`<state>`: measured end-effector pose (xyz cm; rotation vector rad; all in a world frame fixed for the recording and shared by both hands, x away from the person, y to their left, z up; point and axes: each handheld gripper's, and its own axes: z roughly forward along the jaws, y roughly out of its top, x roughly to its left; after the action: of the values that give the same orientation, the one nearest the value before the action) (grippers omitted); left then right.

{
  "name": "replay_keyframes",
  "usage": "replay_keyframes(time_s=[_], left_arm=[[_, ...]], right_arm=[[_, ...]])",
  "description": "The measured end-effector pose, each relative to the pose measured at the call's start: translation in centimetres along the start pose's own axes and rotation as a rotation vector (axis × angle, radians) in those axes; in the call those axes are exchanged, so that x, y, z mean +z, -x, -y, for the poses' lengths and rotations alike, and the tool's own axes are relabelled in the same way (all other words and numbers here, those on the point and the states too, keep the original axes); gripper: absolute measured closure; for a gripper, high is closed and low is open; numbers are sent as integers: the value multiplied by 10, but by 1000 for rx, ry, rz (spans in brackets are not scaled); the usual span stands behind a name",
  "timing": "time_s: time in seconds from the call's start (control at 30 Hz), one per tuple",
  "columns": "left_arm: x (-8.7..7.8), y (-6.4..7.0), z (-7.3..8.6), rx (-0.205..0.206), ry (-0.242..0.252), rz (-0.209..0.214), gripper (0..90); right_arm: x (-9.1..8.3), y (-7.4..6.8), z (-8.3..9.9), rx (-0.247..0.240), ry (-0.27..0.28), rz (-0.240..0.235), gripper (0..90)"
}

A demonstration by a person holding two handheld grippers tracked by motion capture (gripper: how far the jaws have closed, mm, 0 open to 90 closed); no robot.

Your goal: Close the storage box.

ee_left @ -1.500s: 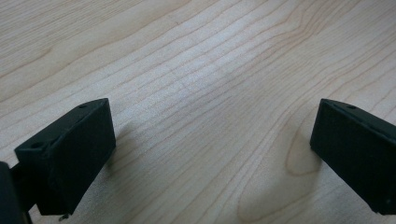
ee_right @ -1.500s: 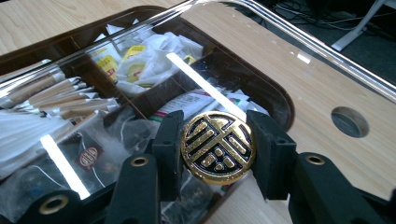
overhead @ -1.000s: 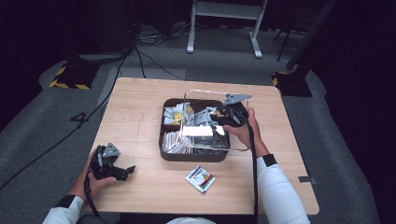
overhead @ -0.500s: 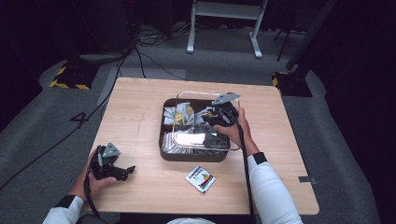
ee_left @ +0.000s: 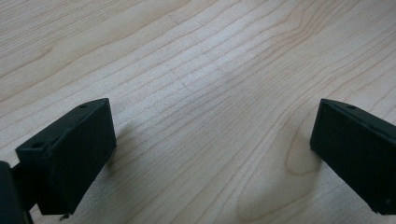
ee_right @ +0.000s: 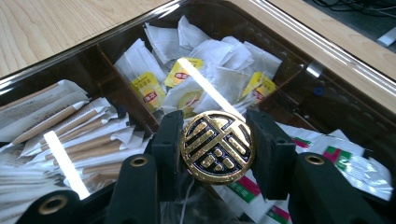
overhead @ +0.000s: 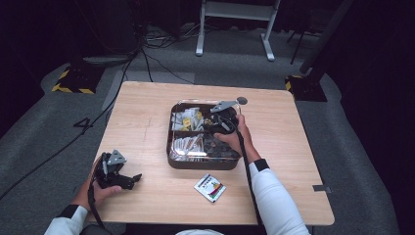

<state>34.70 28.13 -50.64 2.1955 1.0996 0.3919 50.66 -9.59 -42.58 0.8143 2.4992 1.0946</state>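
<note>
Knob (ee_right: 217, 146) first: round, black with a gold pattern, and your right gripper (ee_right: 217, 154) has it clamped, one black jaw pressed on each side of it. That knob sits on the clear lid (ee_right: 327, 65), which lies over the dark box (overhead: 203, 161), and through the lid you can see everything. Behind the knob, a compartment of white tea bags (ee_right: 205, 60) with yellow tags. Across a dark divider from them, paper-wrapped sticks (ee_right: 79, 135) lie piled in the next compartment. Beside the knob on the other side, white sachets (ee_right: 345, 158) printed red and green.

From above, your right gripper (overhead: 222, 120) stands over the far right part of the box, your right hand (overhead: 235, 137) wrapped around it. The box sits about mid-table, nearer the right edge than the left.

Between the box and the near edge of the table (overhead: 142, 112), one loose sachet (overhead: 210, 187) lies flat on the wood, just apart from the box.

Over by the near left corner, your left gripper (overhead: 115, 171) rests in your left hand (overhead: 100, 191), well apart from the box. Its jaws stand wide apart with nothing between them, and its own view looks at bare wood grain (ee_left: 210, 93).
</note>
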Motion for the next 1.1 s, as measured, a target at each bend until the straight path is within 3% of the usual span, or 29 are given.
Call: replay_keyframes(time_s=[0.47,1.1], left_arm=[[0,0,0,-2,0,0,5],[0,0,0,0,0,0,5]], right_arm=[[14,-7,-2,3,-9,-14,588],[12,-12,-3,-6,-46,-26,587]])
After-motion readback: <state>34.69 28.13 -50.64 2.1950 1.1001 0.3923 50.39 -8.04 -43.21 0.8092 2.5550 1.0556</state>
